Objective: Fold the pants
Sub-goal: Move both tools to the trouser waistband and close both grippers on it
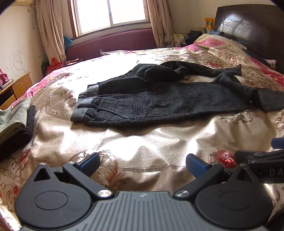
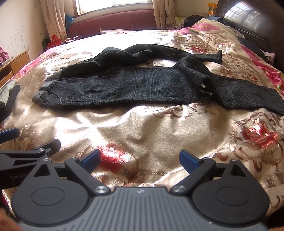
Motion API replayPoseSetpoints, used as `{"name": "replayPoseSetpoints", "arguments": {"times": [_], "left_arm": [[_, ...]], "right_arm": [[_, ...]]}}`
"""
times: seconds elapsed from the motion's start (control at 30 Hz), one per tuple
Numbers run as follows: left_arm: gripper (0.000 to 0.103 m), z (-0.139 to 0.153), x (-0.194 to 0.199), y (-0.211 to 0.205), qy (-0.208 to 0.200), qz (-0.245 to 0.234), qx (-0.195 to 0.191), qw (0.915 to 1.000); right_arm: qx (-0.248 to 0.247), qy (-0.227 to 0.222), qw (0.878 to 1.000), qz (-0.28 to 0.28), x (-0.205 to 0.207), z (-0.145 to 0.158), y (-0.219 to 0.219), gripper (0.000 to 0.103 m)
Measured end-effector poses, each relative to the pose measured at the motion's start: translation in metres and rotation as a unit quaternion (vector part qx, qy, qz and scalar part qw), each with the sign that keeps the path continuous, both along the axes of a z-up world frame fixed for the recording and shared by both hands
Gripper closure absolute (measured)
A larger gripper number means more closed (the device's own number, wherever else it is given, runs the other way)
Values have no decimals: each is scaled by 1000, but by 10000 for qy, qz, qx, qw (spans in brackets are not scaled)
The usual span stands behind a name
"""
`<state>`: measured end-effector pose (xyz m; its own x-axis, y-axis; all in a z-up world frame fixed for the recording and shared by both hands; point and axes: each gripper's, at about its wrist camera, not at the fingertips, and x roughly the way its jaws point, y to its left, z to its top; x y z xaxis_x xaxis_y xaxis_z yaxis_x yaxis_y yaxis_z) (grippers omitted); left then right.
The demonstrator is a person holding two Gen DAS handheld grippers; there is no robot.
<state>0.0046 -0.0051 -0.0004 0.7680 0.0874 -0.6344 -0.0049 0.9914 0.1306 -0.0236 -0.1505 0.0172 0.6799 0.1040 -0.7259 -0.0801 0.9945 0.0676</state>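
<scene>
Nearest, the left gripper (image 1: 142, 164) and right gripper (image 2: 140, 160) hover side by side over the bed's (image 2: 142, 124) near edge, jaws apart and empty. Ahead, mid-bed, lie the pants (image 2: 124, 87), long axis crosswise: waistband left, legs trailing right, so each gripper fronts one end.

Sunlight from a curtained window (image 1: 111, 14) washes over a bed (image 1: 142, 138) with a floral satin cover, a dark glossy headboard (image 1: 248, 26), and a wooden cabinet (image 1: 16, 88) by the scribbled wall.
</scene>
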Motion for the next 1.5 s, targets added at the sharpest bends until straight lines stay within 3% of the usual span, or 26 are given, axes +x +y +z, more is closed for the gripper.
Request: {"name": "replayPoseSetpoints", "arguments": {"times": [0.5,0.67,0.8,0.97,1.33,1.5], "left_arm": [[0,0,26,16,-100,-19,87,9999],[0,2,53,44,-242,199,173,9994],[0,-4,81,76,-124,510,224,9984],[0,-13,119,111,95,688,-35,9976],[0,-27,165,128,226,384,-92,9990],[5,-27,162,129,179,224,-46,9996]], "right_arm": [[-218,-78,9994,247,31,3,18,8],[-175,-177,9986,461,68,5,35,8],[-282,-246,9971,661,94,0,46,8],[-462,-273,9947,876,116,-7,53,9],[-695,-272,9842,1604,129,-22,79,10],[-726,-177,9834,1651,135,-27,82,12]]}}
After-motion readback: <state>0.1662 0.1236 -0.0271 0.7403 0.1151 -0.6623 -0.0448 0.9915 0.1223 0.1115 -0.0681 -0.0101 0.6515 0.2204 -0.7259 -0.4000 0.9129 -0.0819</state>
